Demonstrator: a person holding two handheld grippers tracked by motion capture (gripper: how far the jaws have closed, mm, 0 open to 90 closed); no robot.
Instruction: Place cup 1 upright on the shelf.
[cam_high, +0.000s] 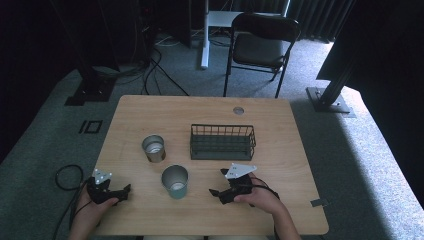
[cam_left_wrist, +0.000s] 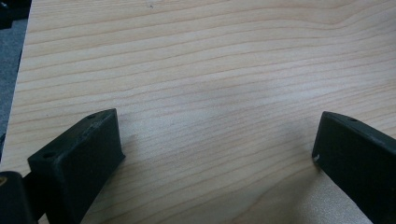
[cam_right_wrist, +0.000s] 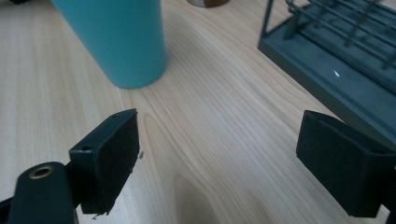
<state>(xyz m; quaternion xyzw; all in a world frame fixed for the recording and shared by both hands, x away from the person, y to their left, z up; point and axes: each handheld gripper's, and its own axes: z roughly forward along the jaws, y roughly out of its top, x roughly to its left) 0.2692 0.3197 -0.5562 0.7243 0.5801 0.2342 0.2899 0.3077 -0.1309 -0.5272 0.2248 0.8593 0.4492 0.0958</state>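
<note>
Here, at the left of the high view, the person's left hand (cam_high: 92, 202) holds the left gripper (cam_high: 123, 191) low over the near left corner of the wooden table (cam_high: 280, 150), its cable (cam_high: 65, 177) looping off the edge onto the grey carpet. In the left gripper view its 2 black jaws stand wide apart with nothing but bare wood grain between them, so it grasps nothing.

Further right stand 2 cups, both upright and apart from each other. The metal cup (cam_high: 153, 148) sits farther back; the teal cup (cam_high: 175, 181) stands nearer the person, between the 2 grippers. In the right gripper view the teal cup (cam_right_wrist: 116, 39) rises at the upper left, beyond the left jaw and not touching it.

Behind and right of the cups sits the dark green wire basket (cam_high: 222, 142), near the table's middle. Its base and bars (cam_right_wrist: 327, 51) show at the upper right of the right gripper view.

At the right, the right hand (cam_high: 257, 197) holds the right gripper (cam_high: 216, 184), grey plate on top, pointing left toward the teal cup. Its jaws are also spread wide over bare wood, holding nothing.

Beyond the table a black folding chair (cam_high: 262, 45) stands on the carpet.
</note>
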